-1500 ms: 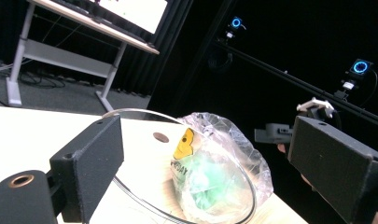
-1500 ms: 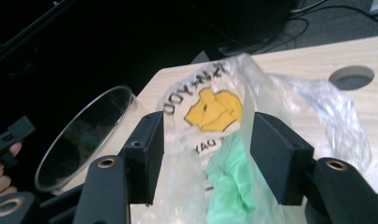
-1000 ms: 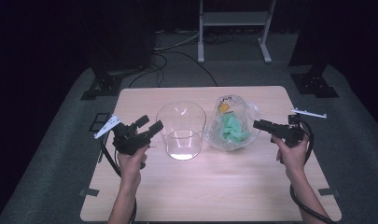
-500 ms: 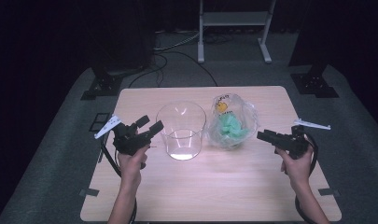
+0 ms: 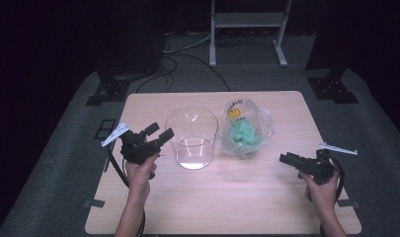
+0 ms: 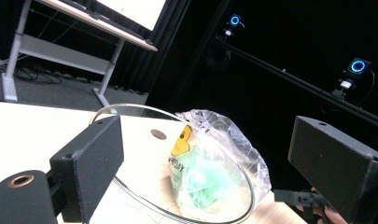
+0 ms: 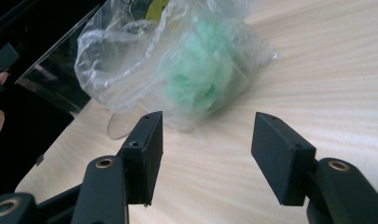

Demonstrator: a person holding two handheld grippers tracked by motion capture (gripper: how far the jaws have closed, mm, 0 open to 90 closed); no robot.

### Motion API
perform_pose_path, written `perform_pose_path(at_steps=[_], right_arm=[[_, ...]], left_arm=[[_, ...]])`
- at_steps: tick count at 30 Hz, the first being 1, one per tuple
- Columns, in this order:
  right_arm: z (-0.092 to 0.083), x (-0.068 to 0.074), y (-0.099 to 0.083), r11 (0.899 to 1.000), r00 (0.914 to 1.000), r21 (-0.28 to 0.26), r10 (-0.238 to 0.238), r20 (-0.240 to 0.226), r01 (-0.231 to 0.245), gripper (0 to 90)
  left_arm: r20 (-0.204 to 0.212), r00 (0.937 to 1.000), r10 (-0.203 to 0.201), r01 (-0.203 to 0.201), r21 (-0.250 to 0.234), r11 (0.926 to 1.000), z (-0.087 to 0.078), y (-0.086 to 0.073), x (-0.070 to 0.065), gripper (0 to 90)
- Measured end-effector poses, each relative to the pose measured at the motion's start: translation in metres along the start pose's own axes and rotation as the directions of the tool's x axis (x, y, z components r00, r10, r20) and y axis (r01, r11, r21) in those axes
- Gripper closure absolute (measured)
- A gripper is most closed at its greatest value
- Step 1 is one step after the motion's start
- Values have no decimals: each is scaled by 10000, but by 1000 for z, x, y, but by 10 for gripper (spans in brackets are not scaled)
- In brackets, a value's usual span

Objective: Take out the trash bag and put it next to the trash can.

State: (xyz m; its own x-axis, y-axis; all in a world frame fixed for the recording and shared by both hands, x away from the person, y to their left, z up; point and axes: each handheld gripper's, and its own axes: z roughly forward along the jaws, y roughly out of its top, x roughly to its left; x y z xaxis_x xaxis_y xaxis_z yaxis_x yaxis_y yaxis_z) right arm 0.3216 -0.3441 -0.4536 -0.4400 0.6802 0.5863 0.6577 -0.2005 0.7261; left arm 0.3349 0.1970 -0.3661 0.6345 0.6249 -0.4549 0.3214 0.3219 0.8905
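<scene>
Jaws on my right gripper [image 5: 286,159] stood wide apart with nothing between them, its pads [image 7: 146,140] hanging over bare wood. Ahead of those jaws, near but not touching, lay the clear plastic bag [image 5: 247,131] with green stuff inside and a yellow label at its top. I saw the bag resting on the table [image 5: 227,197], and beyond it, from the right gripper's side, stood the clear glass container [image 5: 191,138], just beside the bag; I could not tell whether the two touched. My left gripper [image 5: 160,133] had its jaws spread wide too, gripping nothing, tips just beside the container's near wall, perhaps at its rim. Looking along the left jaws, I saw the container's rim [image 6: 177,163] directly ahead, the bag [image 6: 210,168] behind it through the glass.
</scene>
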Motion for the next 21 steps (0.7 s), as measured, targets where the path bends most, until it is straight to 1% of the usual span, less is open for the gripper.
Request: perform_pose_path(at_steps=[1, 2, 4, 6, 7, 9, 11, 13, 14, 16, 19, 21], right_arm=[[-2, 0, -3, 10000, 10000, 27, 44, 7, -44, 430], [-3, -1, -10, 9998, 9998, -23, 192, -39, -192, 429], [-2, 0, -13, 9995, 9995, -67, 306, -113, -306, 429], [-2, 4, -14, 9988, 9989, -306, 378, -260, -386, 429], [-2, 4, -14, 9988, 9989, -306, 378, -260, -386, 429], [-3, 8, -13, 9984, 9998, -540, 150, -147, -158, 429], [-3, 8, -13, 9981, 9998, -582, 183, -103, -189, 430], [-6, 1, -15, 9960, 9989, -756, 471, -69, -475, 430], [-6, -1, -15, 9954, 9983, -767, 579, -47, -581, 430], [-6, -2, -16, 9952, 9984, -809, 556, -28, -556, 429], [-4, -2, -16, 9963, 9988, -719, 476, 68, -470, 430], [-1, -1, -16, 9978, 9993, -564, 348, 110, -341, 429]], left_arm=[[-8, 10000, -21, 21, 15, 10000, 0, 0, 0, 91], [16, 10000, -54, 54, 15, 10000, 1, -1, 0, 91], [75, 10000, -55, 54, 61, 10000, 1, -1, -1, 91], [147, 9999, 22, -22, 44, 10000, 1, 0, -4, 92], [147, 9999, 22, -22, 44, 10000, 1, 0, -4, 92], [160, 9998, 84, -84, -18, 10000, 0, 1, -5, 91], [162, 9998, 77, -76, -22, 10000, -1, 2, -5, 92], [153, 9999, 17, -17, -18, 10000, -2, 1, -3, 91], [153, 9999, 17, -17, -18, 10000, -2, 1, -3, 91], [145, 9999, -28, 28, -5, 10000, -1, 1, -3, 91], [124, 9999, 0, 0, 10, 10000, -1, 1, -3, 92], [79, 10000, 3, -3, 6, 10000, -1, 1, -3, 92]])
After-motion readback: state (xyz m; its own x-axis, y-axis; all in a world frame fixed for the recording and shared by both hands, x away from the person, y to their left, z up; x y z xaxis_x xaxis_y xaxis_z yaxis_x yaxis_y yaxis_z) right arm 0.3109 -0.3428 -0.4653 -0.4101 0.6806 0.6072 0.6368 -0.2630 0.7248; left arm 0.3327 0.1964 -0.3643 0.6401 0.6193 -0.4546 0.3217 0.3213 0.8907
